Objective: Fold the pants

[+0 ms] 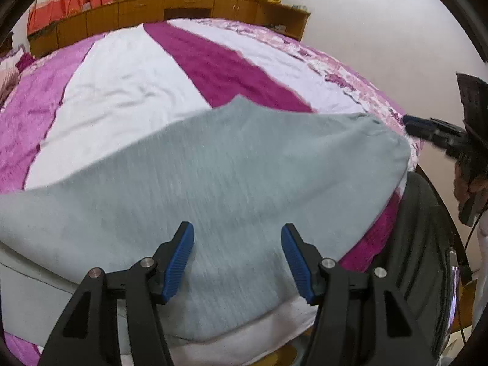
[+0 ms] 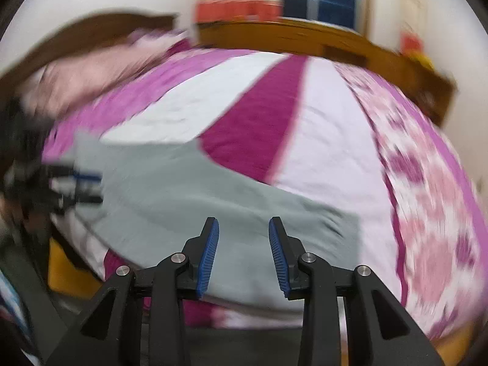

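Grey pants (image 1: 219,183) lie flat on the bed near its front edge; they also show in the right wrist view (image 2: 195,195). My left gripper (image 1: 238,238) is open and empty, hovering over the pants' near part. My right gripper (image 2: 244,228) is open and empty above the pants' right end. In the left wrist view the right gripper (image 1: 427,128) sits at the pants' far right edge. In the right wrist view the left gripper (image 2: 82,187) sits at the pants' left end. The right wrist view is motion-blurred.
The bed has a pink, white and magenta striped cover (image 1: 128,79). Wooden cabinets (image 1: 152,15) and curtains run along the back wall. Pillows (image 2: 100,67) lie at the bed's far left in the right wrist view. A dark-clothed body (image 1: 421,244) stands by the bed's edge.
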